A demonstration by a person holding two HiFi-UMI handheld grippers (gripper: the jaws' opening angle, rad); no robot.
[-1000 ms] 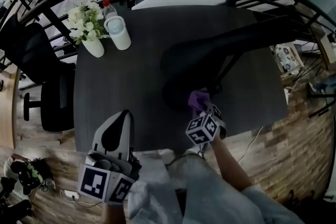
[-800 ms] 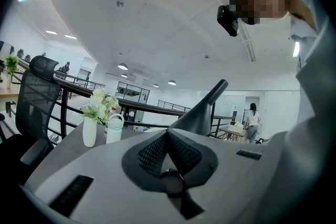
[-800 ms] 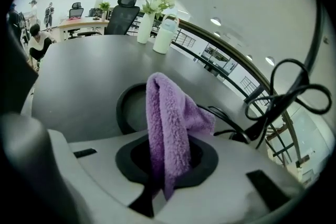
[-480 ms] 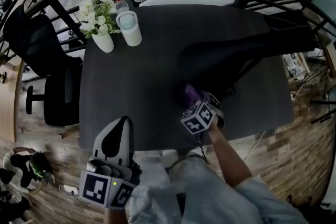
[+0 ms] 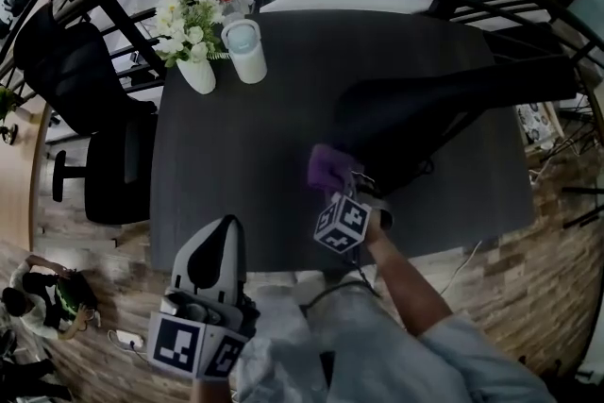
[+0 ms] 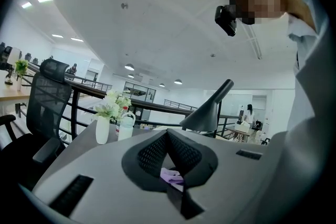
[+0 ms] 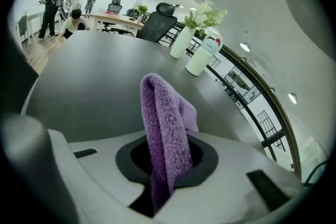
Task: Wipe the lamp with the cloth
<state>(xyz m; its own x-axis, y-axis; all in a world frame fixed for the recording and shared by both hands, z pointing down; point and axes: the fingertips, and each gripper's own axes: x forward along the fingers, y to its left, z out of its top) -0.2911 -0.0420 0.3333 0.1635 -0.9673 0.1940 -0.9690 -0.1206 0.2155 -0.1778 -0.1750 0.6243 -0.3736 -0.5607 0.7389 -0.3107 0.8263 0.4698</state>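
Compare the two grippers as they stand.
The right gripper is shut on the purple cloth; the left gripper is shut on nothing. The right gripper reaches over the table beside the lamp; the left gripper hangs back at its near edge. Both carry marker cubes.

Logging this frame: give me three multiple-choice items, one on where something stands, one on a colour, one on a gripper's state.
1. Where on the table does the vase of white flowers stand?
A. far left corner
B. near right edge
C. dead centre

2. What colour is the cloth?
A. yellow
B. purple
C. white

3. How is the right gripper?
A. open and empty
B. shut on the cloth
C. shut on nothing

Answers:
1 A: the head view shows the vase at the far side of the table, at the left.
2 B: its fuzzy pile shows purple in the right gripper view.
3 B: the jaws pinch the folded cloth, which stands up between them.
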